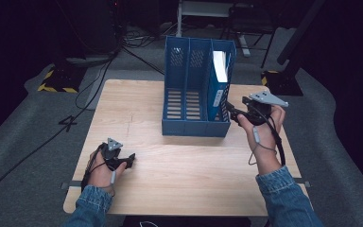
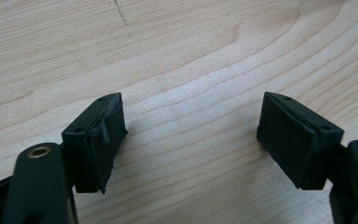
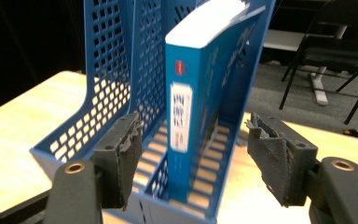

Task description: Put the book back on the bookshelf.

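Standing upright in the rightmost compartment of the blue file rack [image 1: 196,90], the blue book [image 3: 191,102] rests spine-out toward the person, so its slot walls keep it from tipping. The rack sits at the far middle of the wooden table [image 1: 179,175], open fronts facing the near edge. The right gripper [image 1: 232,111] hovers just in front of that compartment, its jaws spread and apart from the book, nothing between the pads; it looks lined up with the spine, probably to draw clear or to take hold. The left gripper [image 1: 128,160] rests near the near-left corner, jaws spread wide over bare wood, parked out of the way.
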{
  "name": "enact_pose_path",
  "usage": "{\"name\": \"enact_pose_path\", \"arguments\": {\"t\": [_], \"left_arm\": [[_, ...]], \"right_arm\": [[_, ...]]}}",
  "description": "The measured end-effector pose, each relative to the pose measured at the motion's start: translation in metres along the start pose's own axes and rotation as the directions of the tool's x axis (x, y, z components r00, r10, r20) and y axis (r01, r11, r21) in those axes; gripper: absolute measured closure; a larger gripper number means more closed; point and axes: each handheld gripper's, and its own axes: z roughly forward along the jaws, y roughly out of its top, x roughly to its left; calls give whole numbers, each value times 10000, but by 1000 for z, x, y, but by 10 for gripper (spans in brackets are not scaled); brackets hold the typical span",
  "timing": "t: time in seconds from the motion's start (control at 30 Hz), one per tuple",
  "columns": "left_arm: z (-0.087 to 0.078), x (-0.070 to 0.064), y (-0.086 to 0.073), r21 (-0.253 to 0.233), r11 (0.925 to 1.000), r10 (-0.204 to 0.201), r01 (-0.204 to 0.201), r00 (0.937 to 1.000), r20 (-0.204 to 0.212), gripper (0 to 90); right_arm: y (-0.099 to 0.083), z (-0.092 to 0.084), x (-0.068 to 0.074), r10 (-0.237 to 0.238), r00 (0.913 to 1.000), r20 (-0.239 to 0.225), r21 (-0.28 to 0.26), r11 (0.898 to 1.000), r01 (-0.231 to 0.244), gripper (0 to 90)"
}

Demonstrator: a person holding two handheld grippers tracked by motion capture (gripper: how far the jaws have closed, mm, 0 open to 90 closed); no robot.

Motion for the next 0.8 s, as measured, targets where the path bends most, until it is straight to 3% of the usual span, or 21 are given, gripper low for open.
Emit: {"name": "enact_pose_path", "arguments": {"t": [0.1, 0.2, 0.37, 0.6, 0.67, 0.73, 0.8], "left_arm": [[0, 0, 0, -1, 10000, 4, -4, 10000, 26, 236], [0, 1, 0, 15, 10000, 3, -3, 10000, 25, 236], [0, 2, 1, 40, 10000, 8, -9, 10000, 44, 235], [0, 2, 0, 22, 10000, 30, -30, 10000, 7, 235], [0, 3, 0, 30, 10000, 55, -55, 10000, 16, 235], [0, 3, 0, 19, 10000, 55, -55, 10000, 26, 234], [0, 3, 1, 27, 10000, 61, -61, 10000, 22, 234]], "right_arm": [[-11, -9, -8, -79, 9998, -183, 420, 9991, 86, 343], [-20, -15, -14, -346, 9994, -68, 718, 9968, 350, 343], [-40, -30, -29, 78, 9995, -311, 923, 9957, -49, 334], [-81, -49, -61, 735, 9963, -456, 1158, 9910, -678, 328], [-97, -51, -72, 995, 9945, -316, 1263, 9875, -948, 329], [-107, -50, -82, 824, 9962, -286, 1906, 9788, -755, 330], [-115, -51, -89, 662, 9978, -34, 2039, 9769, -641, 330]]}}
